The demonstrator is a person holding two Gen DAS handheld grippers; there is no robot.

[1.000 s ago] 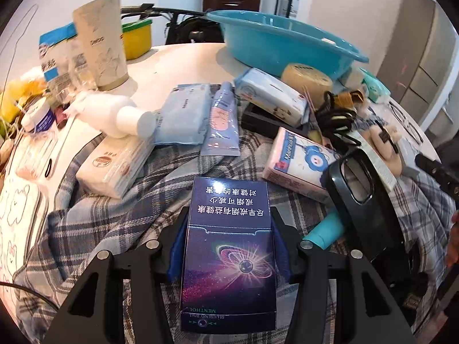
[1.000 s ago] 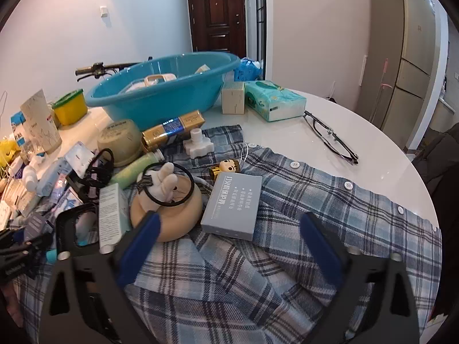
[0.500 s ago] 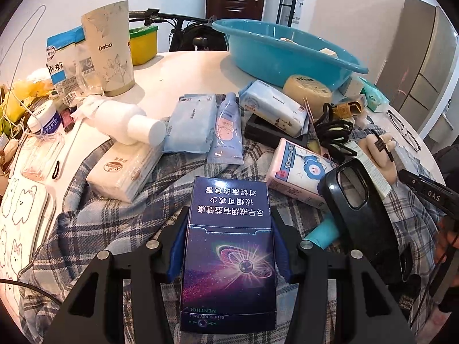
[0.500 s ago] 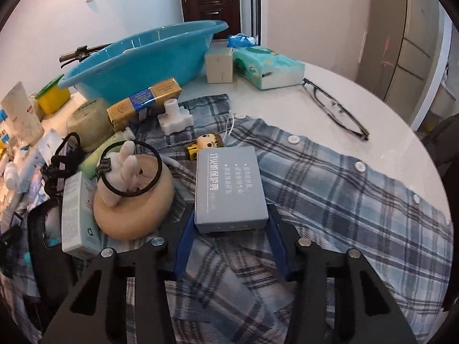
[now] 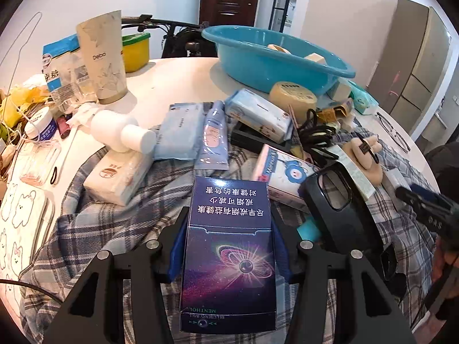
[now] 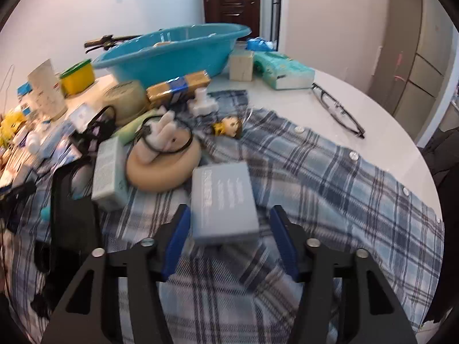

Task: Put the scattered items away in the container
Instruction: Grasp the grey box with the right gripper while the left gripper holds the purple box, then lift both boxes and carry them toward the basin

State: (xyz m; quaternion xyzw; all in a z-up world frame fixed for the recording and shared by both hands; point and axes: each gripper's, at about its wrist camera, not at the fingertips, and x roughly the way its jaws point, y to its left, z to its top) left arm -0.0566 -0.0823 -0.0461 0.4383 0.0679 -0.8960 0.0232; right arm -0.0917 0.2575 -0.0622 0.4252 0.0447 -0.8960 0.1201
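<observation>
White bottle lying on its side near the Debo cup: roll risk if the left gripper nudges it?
Likely yes. The white bottle lies on its side and looks round-bodied, so a sideways nudge could roll it. The tissue pack and blue wipes pack beside it may stop it. Smooth plastic, probably slippery.

Motion-blurred grey box (image 6: 223, 200) lettering

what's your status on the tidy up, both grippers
Left gripper shut on dark blue box. Right gripper open around grey box, not clamped. Blue basin ahead, past clutter on plaid shirt.
</observation>
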